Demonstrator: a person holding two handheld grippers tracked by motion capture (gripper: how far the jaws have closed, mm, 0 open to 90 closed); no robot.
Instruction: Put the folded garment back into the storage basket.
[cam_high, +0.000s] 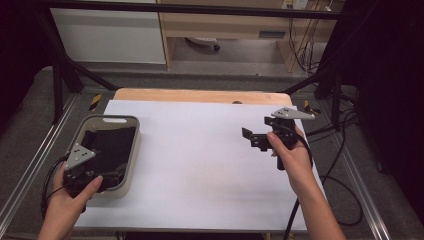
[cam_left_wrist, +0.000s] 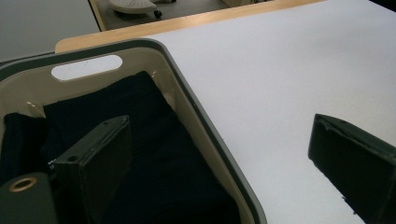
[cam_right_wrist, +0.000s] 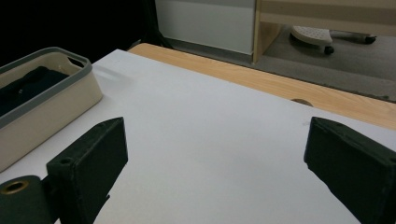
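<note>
High view shows the left gripper (cam_high: 95, 172) wide open and empty over the cream grey-rimmed plastic basket (cam_high: 131, 150), likely poised for its dark folded cloth (cam_high: 112, 145), while the right gripper (cam_high: 252, 136) waits, open and empty.

Wooden table (cam_high: 200, 94), white sheet (cam_high: 200, 150), cream bin (cam_high: 131, 165) at left edge

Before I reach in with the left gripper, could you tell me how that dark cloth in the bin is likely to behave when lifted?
The dark cloth lies folded and slumped in the bin, so it will probably droop and unfold when lifted. It looks light and soft, hardly fragile. The open left gripper may pinch just one layer, so the rest could trail behind.
</note>
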